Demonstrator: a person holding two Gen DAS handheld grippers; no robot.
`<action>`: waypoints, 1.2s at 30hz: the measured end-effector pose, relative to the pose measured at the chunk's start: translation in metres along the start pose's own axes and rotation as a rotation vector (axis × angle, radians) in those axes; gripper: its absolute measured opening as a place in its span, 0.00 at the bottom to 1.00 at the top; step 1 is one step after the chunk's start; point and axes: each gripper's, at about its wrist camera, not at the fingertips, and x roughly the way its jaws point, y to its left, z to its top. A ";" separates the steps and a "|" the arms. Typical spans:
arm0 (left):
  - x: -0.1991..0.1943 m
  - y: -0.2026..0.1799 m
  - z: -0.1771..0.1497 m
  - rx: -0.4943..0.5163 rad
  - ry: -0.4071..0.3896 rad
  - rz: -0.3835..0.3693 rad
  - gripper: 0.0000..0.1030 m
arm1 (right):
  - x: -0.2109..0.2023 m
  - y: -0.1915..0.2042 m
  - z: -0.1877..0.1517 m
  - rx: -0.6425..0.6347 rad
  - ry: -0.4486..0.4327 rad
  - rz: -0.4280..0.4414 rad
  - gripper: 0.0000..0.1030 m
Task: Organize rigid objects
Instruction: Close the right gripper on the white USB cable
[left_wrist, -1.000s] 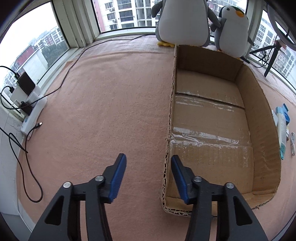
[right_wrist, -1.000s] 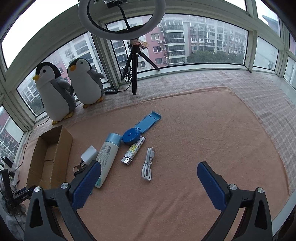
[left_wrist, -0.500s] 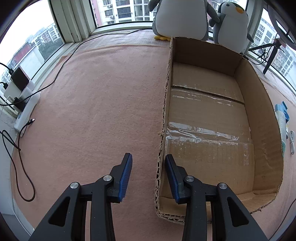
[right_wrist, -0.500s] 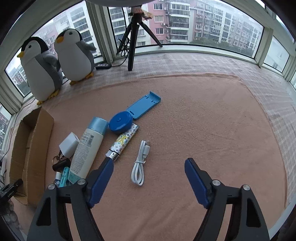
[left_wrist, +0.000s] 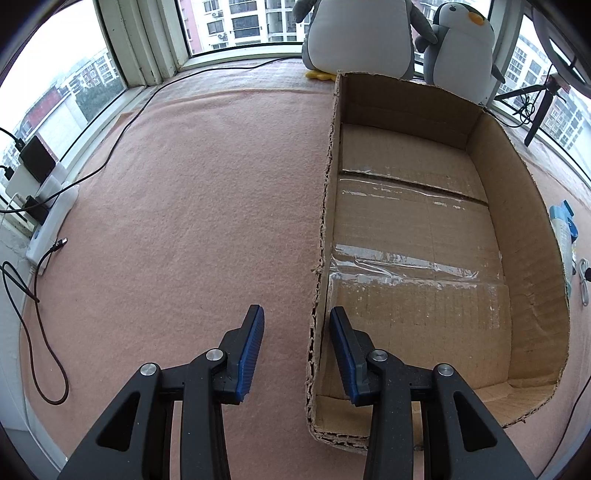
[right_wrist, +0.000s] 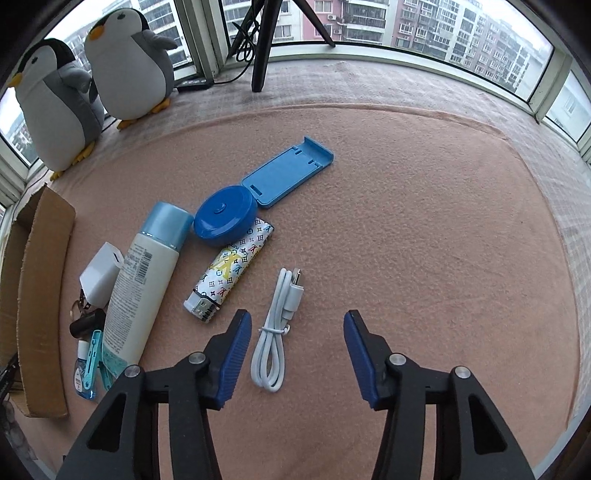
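Left hand-held gripper (left_wrist: 296, 321) agape astride box wall (left_wrist: 320, 280) | right hand-held gripper (right_wrist: 297, 325) wide, empty, over cable (right_wrist: 277, 328)

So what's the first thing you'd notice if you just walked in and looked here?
Probably the two plush penguins by the window, then the big empty cardboard box on the pink carpet. Beside the box lies a cluster of small things, brightest of all the round blue case and the flat blue holder, with the white cable between the right gripper's open fingers.
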 end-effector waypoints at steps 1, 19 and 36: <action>0.000 0.000 0.000 -0.001 0.000 -0.001 0.39 | 0.001 0.001 0.000 -0.002 0.003 0.000 0.41; 0.000 0.002 0.001 -0.011 -0.003 -0.003 0.39 | 0.016 0.014 0.006 -0.082 0.059 -0.015 0.15; 0.000 0.002 0.001 -0.003 -0.001 0.000 0.39 | -0.023 0.021 -0.001 -0.033 -0.005 0.100 0.15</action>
